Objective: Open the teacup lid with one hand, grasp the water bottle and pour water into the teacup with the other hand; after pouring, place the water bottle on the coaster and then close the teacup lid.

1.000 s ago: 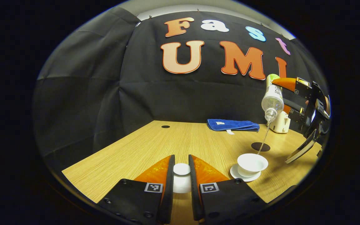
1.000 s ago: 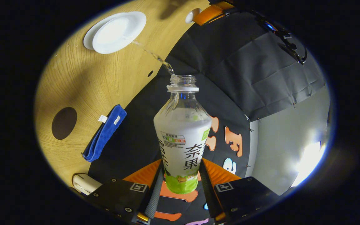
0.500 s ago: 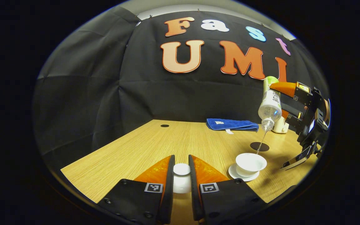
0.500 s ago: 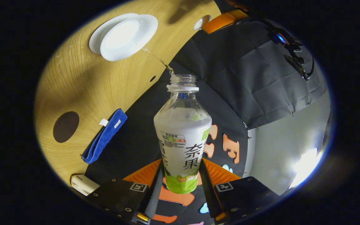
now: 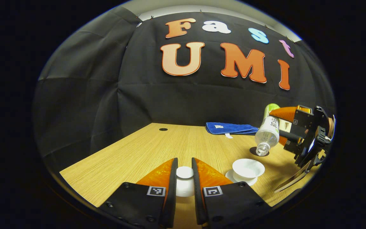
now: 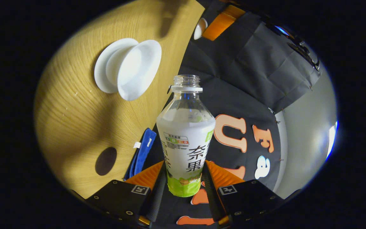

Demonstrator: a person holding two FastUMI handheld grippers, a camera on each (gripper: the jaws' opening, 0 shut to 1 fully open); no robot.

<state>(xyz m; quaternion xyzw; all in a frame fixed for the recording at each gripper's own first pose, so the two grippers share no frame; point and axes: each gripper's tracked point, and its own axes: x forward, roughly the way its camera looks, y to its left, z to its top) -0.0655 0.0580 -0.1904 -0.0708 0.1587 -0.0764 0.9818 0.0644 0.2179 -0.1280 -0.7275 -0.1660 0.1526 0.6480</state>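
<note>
The fingers of the right gripper [image 6: 183, 187] are clamped on the lower body of the water bottle [image 6: 185, 140], which is held tilted just beyond the open teacup [image 5: 248, 167] on the surface [image 5: 157, 149], with no stream seen at its mouth. The fingers of the left gripper [image 5: 184, 190] are pressed on the knob of the teacup lid [image 5: 184, 181], kept near and left of the cup. Pouring is judged finished; next the bottle must be righted and set on the dark coaster [image 5: 259, 151] behind the cup, then the lid replaced.

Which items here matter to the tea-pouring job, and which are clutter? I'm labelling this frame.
Job:
clear plastic water bottle in right gripper
white porcelain teacup on saucer
white teacup lid in left gripper
dark round coaster

Lying about:
folded blue cloth
</note>
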